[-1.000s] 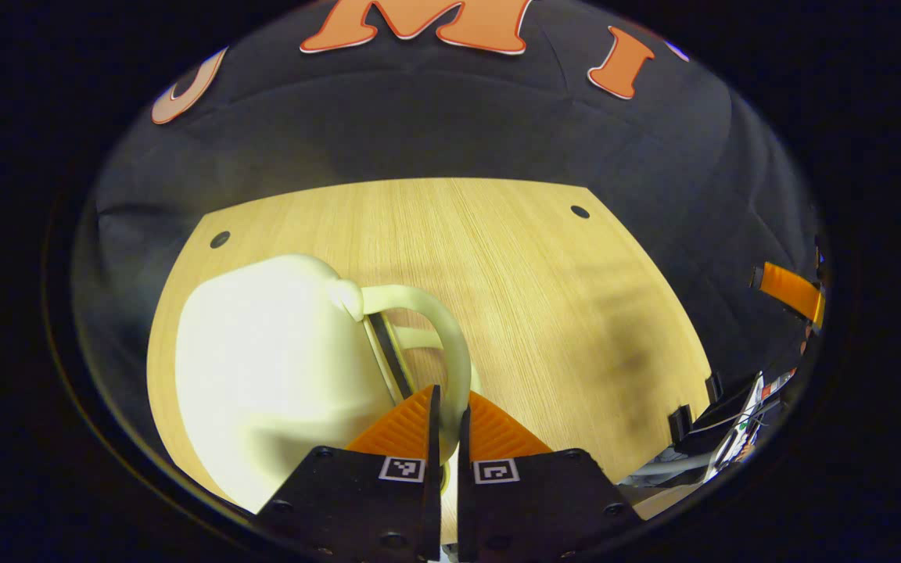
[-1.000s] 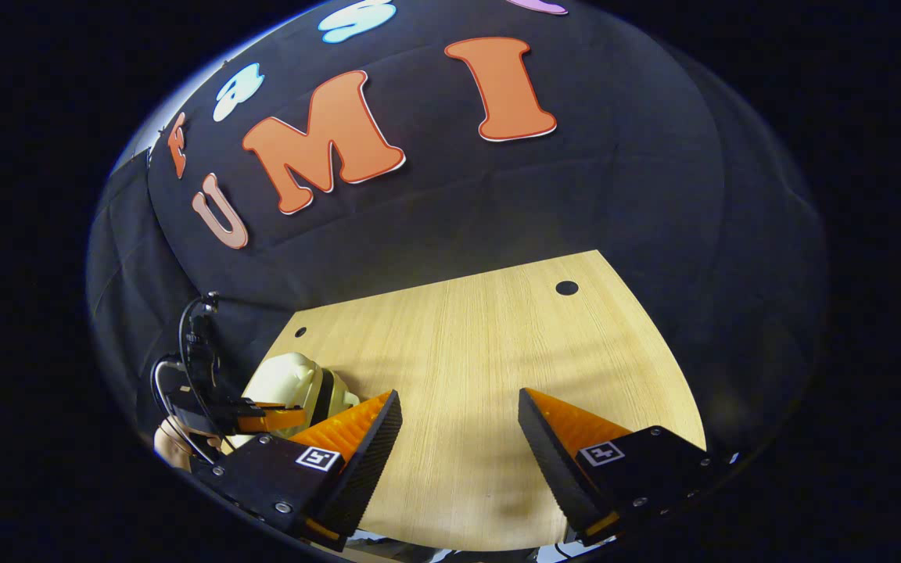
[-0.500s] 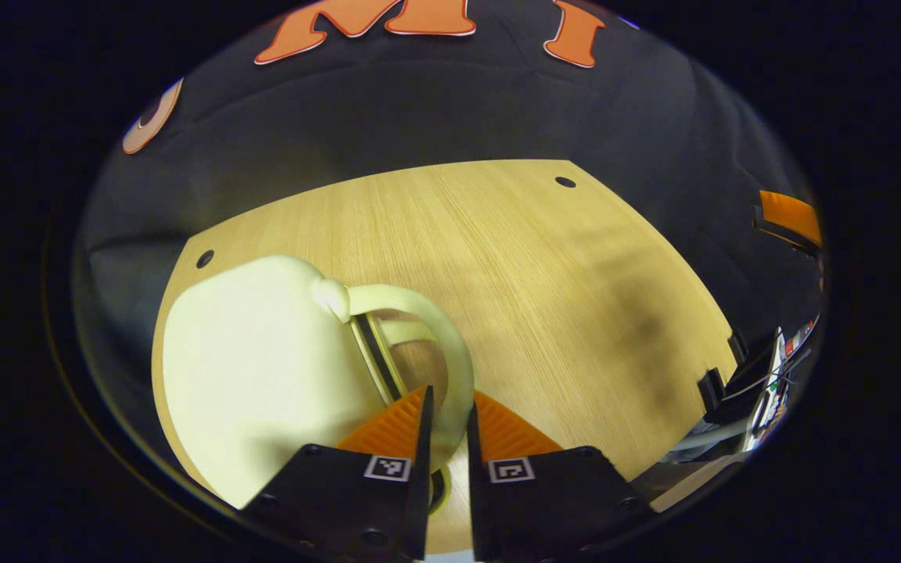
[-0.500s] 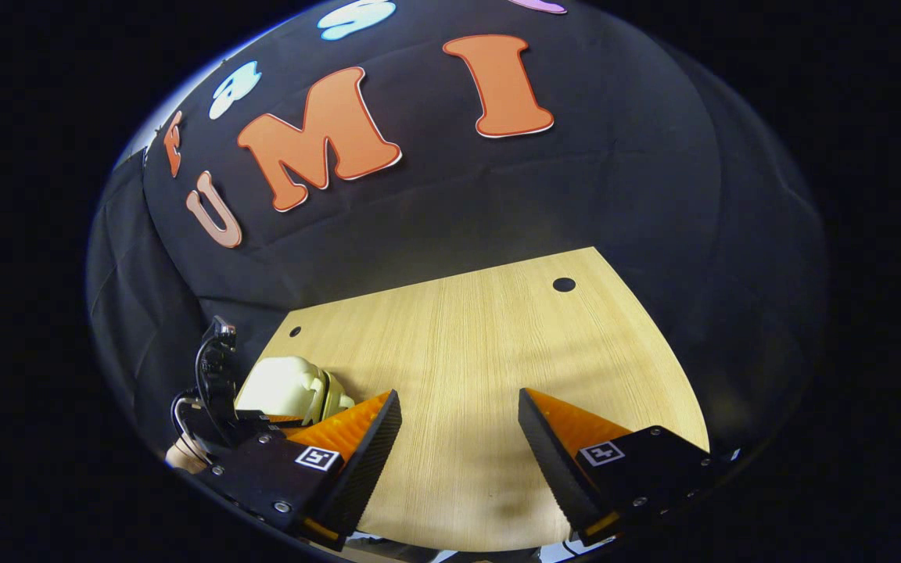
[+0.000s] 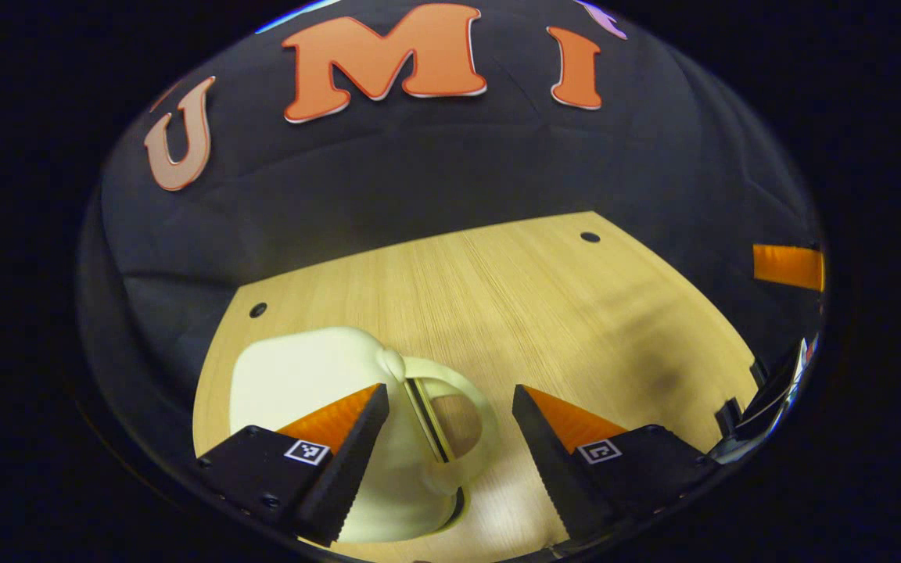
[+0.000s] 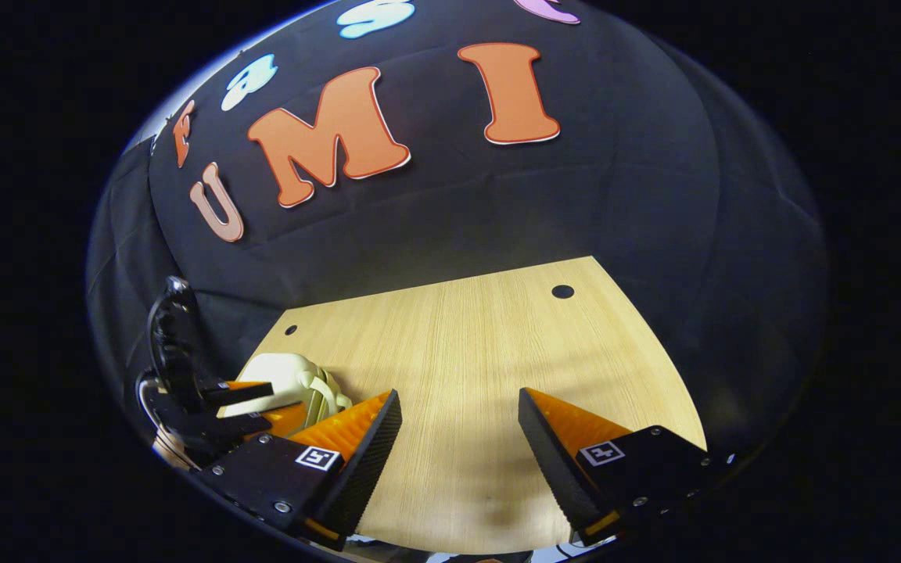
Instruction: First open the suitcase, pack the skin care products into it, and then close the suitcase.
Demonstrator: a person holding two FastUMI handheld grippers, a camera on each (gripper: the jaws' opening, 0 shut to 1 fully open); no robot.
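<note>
- In the left gripper view, the left gripper (image 5: 446, 399) had its fingers spread wide apart, clamped on nothing.
- The suitcase (image 5: 317, 391), a small cream hard-shell case, lay on the table (image 5: 544, 297) with its lid down along a dark seam.
- Its looped handle (image 5: 472, 418) sat in the gap between the two fingers, touching neither as far as could be seen.
- The shell of the suitcase lay partly behind the left finger (image 5: 333, 438); the right finger (image 5: 556, 442) stood apart from the suitcase, over bare wood.
- What was inside the suitcase could not be told.
- Beyond the suitcase, the table ran bare to its far edge, with a small dark hole (image 5: 258, 310) near the suitcase and another hole (image 5: 590, 236) at the far right.
- In the right gripper view, the right gripper (image 6: 458, 410) was also wide open and empty, over bare table (image 6: 482, 344) well right of the suitcase.
- In that view the suitcase (image 6: 282, 375) lay just beyond the right gripper's left finger (image 6: 353, 446), near the table's left edge.
- The left gripper (image 6: 251, 403) appeared there at the near side of the suitcase; its fingers' spread could not be told from this angle.
</note>
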